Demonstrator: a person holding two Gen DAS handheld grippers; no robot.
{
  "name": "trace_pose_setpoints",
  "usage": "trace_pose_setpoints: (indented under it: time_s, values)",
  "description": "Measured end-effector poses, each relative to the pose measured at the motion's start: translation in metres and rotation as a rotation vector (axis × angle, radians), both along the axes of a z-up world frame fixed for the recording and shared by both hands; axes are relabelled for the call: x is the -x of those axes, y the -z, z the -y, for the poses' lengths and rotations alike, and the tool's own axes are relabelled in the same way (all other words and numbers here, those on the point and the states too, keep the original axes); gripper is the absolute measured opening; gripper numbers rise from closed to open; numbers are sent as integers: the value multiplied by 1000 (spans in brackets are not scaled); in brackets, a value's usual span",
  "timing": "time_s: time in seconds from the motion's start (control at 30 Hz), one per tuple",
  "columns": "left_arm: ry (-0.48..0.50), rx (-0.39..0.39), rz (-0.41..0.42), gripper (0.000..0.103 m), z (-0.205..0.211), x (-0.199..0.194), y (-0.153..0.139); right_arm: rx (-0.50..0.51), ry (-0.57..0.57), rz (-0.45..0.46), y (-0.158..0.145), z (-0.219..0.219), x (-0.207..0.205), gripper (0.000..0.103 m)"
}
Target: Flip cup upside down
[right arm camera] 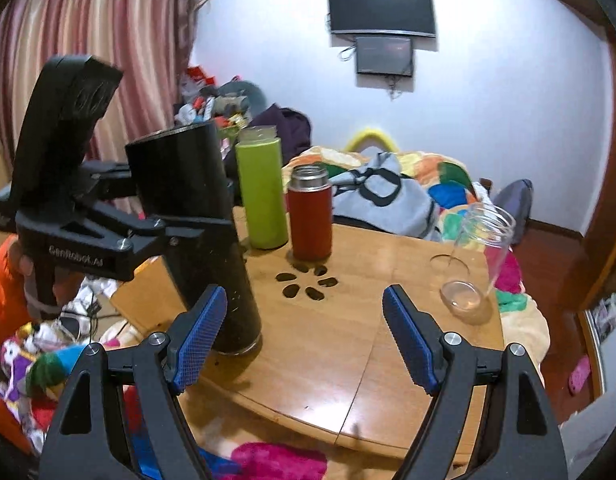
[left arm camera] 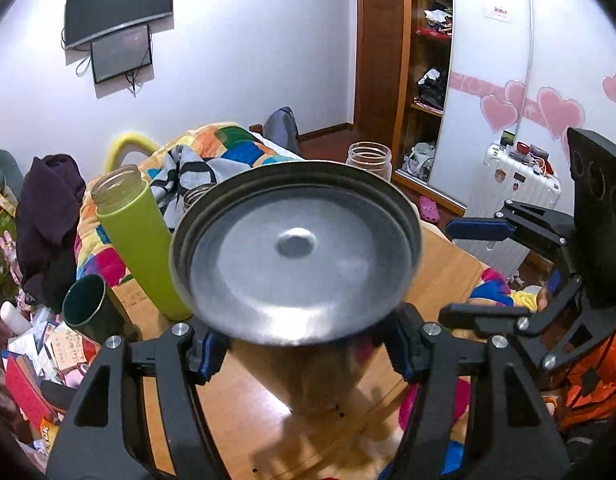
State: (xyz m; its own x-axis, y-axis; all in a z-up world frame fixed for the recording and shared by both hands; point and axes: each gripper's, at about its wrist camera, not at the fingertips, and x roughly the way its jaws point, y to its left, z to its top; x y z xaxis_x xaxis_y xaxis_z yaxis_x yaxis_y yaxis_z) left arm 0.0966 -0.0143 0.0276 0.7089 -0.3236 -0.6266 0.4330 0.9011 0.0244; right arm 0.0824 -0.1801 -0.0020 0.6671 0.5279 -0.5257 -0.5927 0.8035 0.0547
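Observation:
A tall black metal cup stands mouth down on the round wooden table, its flat base up. In the left wrist view its base fills the middle, seen from just above. My left gripper is shut on the cup's body below that base; it also shows in the right wrist view, clamped on the cup's upper part. My right gripper is open and empty, low over the table's near side, its left pad close beside the cup's foot.
A green bottle, a red flask and a clear glass cup stand on the table. A dark mug sits at the table's left edge. A glass jar stands behind. A cluttered bed lies beyond the table.

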Motion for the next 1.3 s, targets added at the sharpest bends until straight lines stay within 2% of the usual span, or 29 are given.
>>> trace_pose_setpoints:
  time_s: [0.13,0.27,0.37,0.6,0.73,0.83,0.93,1.0,1.07,1.3]
  values:
    - [16,-12,22,82,3,6,0,-32,24,-4,-2,4,3,78]
    - [20,-26,45,85,5,11,-1,-59,33,-3,-5,7,7,78]
    - [4,-29,63,92,3,18,0,-61,36,8,-7,8,10,78]
    - [-56,-1,105,95,-18,51,3,-66,36,26,-10,10,17,80]
    - [-175,0,188,98,-30,83,3,-72,60,46,-12,13,23,82]
    - [-263,32,257,103,-34,102,0,-78,84,59,-14,14,27,84]
    - [-384,55,331,103,-35,119,-3,-94,101,64,-17,15,31,92]
    - [-445,61,361,103,-33,125,-4,-102,115,75,-18,16,35,101]
    - [-494,65,389,103,-33,128,-4,-105,129,90,-19,16,39,102]
    - [-555,154,417,103,-35,127,0,-119,163,109,-18,20,49,103]
